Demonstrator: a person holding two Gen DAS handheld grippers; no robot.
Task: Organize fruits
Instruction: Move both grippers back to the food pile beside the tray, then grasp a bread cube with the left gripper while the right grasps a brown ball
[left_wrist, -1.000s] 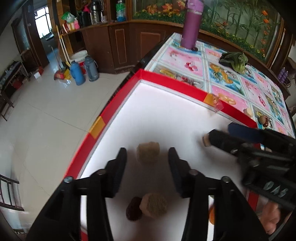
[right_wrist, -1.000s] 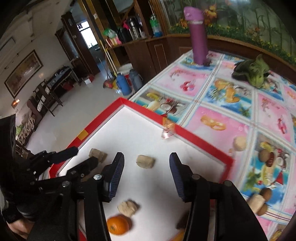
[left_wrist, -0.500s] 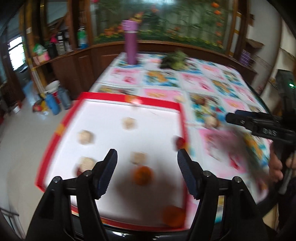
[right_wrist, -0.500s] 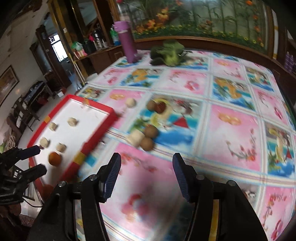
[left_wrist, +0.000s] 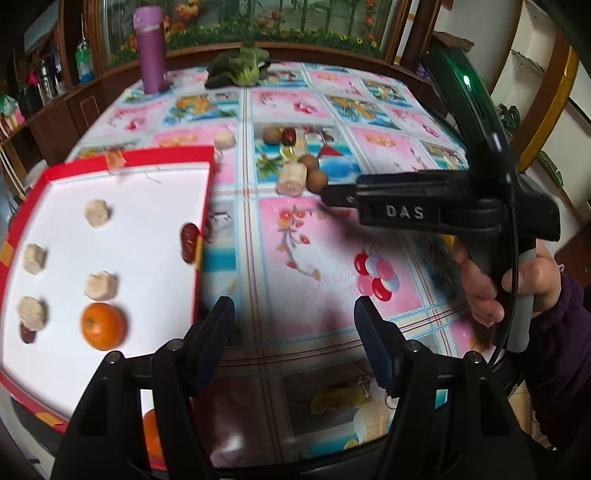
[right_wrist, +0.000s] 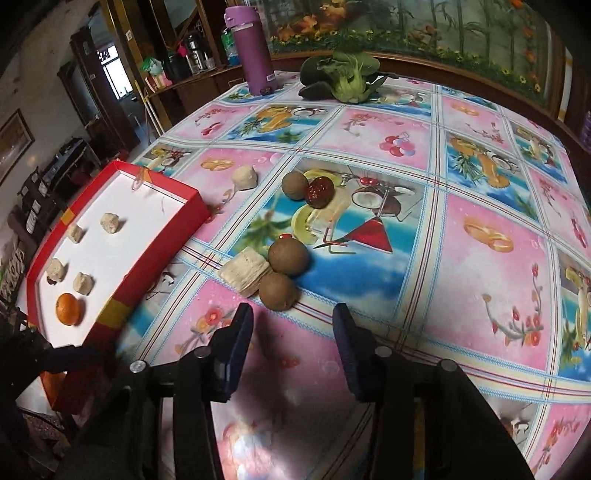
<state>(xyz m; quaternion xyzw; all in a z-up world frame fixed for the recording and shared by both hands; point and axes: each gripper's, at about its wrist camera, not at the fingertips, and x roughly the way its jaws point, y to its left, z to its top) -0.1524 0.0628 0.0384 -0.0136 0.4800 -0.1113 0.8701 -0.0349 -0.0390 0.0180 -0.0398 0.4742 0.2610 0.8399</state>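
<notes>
Right wrist view: we hold the right gripper (right_wrist: 293, 328) spread and empty, low over the tablecloth (right_wrist: 480, 280), lined up on the nearest longan (right_wrist: 277, 291), which touches a pale chunk (right_wrist: 246, 271) and a second longan (right_wrist: 288, 253). We judge this aim picks the easiest fruit, the one closest to us. Farther off lie a third longan (right_wrist: 294, 185) touching a red date (right_wrist: 319, 191), and another chunk (right_wrist: 244, 177) alone. The red tray (right_wrist: 159, 236) to the left already carries four chunks and an orange (right_wrist: 68, 308), so sorted fruit gathers there. Our left gripper (left_wrist: 293, 341) is also released, holding nothing, parked just beside the tray edge, probably to leave the right one room.
</notes>
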